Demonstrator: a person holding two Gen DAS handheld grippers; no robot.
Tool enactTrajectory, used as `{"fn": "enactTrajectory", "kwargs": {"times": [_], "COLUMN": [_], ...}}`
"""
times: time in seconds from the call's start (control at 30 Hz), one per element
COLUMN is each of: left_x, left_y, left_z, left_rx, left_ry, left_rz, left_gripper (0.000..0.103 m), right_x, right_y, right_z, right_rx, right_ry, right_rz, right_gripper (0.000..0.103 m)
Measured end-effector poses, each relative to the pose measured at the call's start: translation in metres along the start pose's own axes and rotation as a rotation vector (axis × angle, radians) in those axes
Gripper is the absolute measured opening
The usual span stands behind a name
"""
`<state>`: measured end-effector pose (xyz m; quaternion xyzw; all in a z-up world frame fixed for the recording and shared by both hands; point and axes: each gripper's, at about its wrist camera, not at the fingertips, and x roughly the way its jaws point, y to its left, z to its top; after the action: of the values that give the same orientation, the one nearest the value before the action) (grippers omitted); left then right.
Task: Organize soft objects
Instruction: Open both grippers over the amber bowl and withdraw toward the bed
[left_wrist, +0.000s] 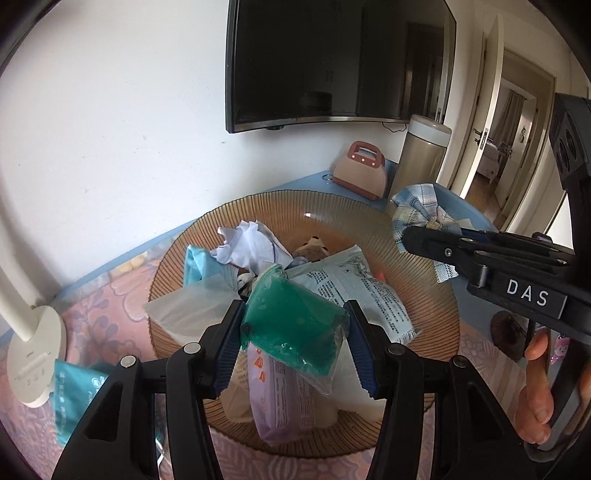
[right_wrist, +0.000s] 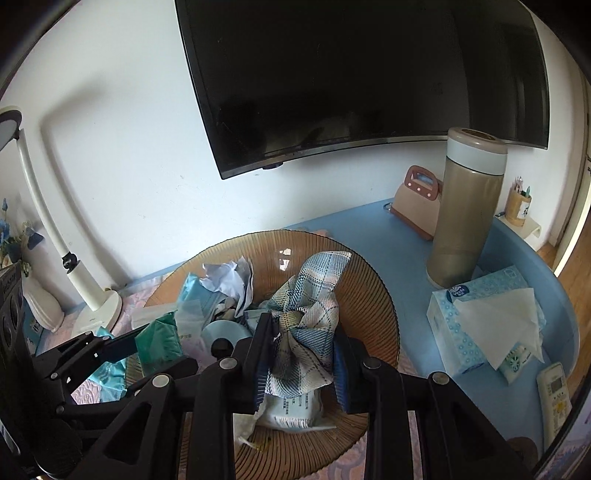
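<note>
Left gripper (left_wrist: 293, 325) nearest the lens, jaws closed on a green pouch (left_wrist: 291, 325) in clear wrap, held just above the middle of the ribbed brown bowl (left_wrist: 424, 266). Right gripper (right_wrist: 301, 347) likewise close in its own view, jaws narrow and pinching a bunched plaid cloth (right_wrist: 310, 314), raised over the bowl's right half. Beneath the pouch, a lilac wipes pack (left_wrist: 277, 391) against the bowl's near rim. Further in, a pale blue printed packet (left_wrist: 365, 288), a crumpled white paper (left_wrist: 247, 243), a light blue pack (left_wrist: 195, 264), a clear bag (left_wrist: 188, 306), heaped together in the bowl. Small plush toy (left_wrist: 314, 249) half buried at the centre. Outside the bowl, a teal packet (left_wrist: 74, 391) by the lamp base (left_wrist: 33, 358) at the table's left edge. Tissue box (right_wrist: 484, 317) and remote (right_wrist: 556, 395) on the table's right side. At the back edge of the blue table (right_wrist: 406, 251), a pink case (right_wrist: 417, 201) beside a tall flask (right_wrist: 467, 206). Dark screen (right_wrist: 369, 74) on the wall behind.
</note>
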<state>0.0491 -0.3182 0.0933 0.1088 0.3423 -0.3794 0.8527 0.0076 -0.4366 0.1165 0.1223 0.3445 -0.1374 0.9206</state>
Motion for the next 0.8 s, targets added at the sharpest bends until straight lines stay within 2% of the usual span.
{"fn": "enactTrajectory", "kwargs": {"times": [0.1, 0.13, 0.17, 0.2, 0.23, 0.37, 0.5, 0.63, 0.8], "left_x": [0.004, 0.005, 0.006, 0.004, 0.004, -0.015, -0.058, -0.105, -0.162], "left_y": [-0.002, -0.003, -0.004, -0.004, -0.003, 0.004, 0.011, 0.018, 0.037], "left_z": [0.0, 0.0, 0.0, 0.0, 0.0, 0.002, 0.0, -0.011, -0.041], "left_rx": [0.011, 0.017, 0.021, 0.02, 0.016, -0.017, -0.034, -0.038, -0.074], "left_ry": [-0.001, -0.009, -0.017, -0.021, -0.02, -0.029, -0.066, -0.109, -0.135], "left_rz": [0.004, 0.006, 0.012, 0.018, 0.019, 0.007, 0.033, 0.085, 0.146], "left_gripper": [0.053, 0.058, 0.069, 0.075, 0.079, 0.079, 0.08, 0.08, 0.082], "right_x": [0.006, 0.007, 0.007, 0.004, 0.0, -0.019, -0.05, -0.078, -0.093], "right_y": [0.002, 0.002, 0.002, 0.002, 0.001, -0.002, 0.008, 0.037, 0.092], "right_z": [0.0, 0.0, -0.001, -0.001, -0.002, 0.0, -0.003, -0.016, -0.055], "right_rx": [-0.006, -0.006, -0.004, -0.001, 0.0, 0.014, 0.011, -0.034, -0.1], "right_ry": [0.01, 0.016, 0.017, 0.006, -0.007, -0.023, -0.055, -0.074, -0.055], "right_rz": [0.009, 0.01, 0.008, 0.002, -0.002, 0.004, 0.032, 0.072, 0.157], "right_gripper": [0.032, 0.042, 0.055, 0.058, 0.058, 0.058, 0.058, 0.058, 0.06]}}
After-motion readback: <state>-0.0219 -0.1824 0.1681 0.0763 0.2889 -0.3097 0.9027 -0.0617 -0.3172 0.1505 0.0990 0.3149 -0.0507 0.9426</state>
